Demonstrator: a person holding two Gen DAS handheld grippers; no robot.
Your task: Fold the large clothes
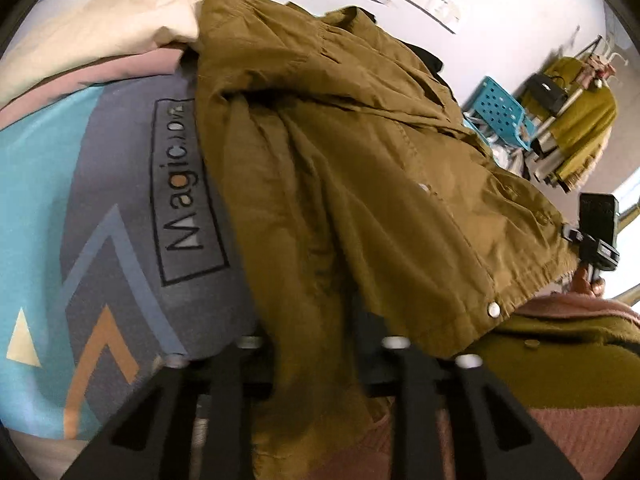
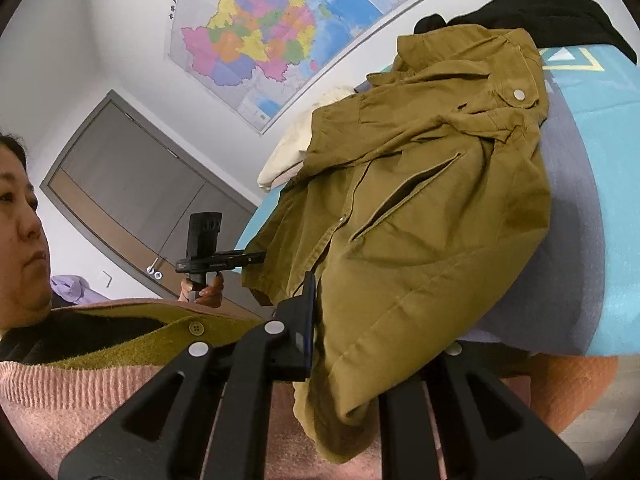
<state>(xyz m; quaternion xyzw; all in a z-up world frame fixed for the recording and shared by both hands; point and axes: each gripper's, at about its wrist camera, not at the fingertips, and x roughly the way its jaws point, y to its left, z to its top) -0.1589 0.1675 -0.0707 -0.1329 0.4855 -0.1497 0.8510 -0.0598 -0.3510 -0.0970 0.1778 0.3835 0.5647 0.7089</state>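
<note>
Olive-brown jacket [image 1: 360, 184]: lifted at its near edge, the far part lying rumpled on the mat, the near part hanging off toward the person.
Left hand-held gripper [image 1: 320, 364]: clamped on a bunched fold of the jacket that runs down between its black fingers; in the right wrist view it pinches the jacket's hem from the left.
Right hand-held gripper [image 2: 352, 364]: closed on a hanging fold of the jacket; one finger shows at the left of the cloth, the other is covered by it.
Mat [image 1: 120, 264]: grey and teal, with a chevron pattern and a "Magic" label, under the jacket.
Cream cloth [image 1: 116, 28]: piled at the far end of the mat, touching the jacket's far edge.
Black garment [image 2: 560, 4]: beyond the jacket at the mat's far edge.
Snap button [image 1: 494, 309]: silver, on the jacket's lifted hem.
Map [image 2: 280, 28]: coloured, on the white wall.
Person [image 2: 24, 220]: at the left, in a pink sweater.
</note>
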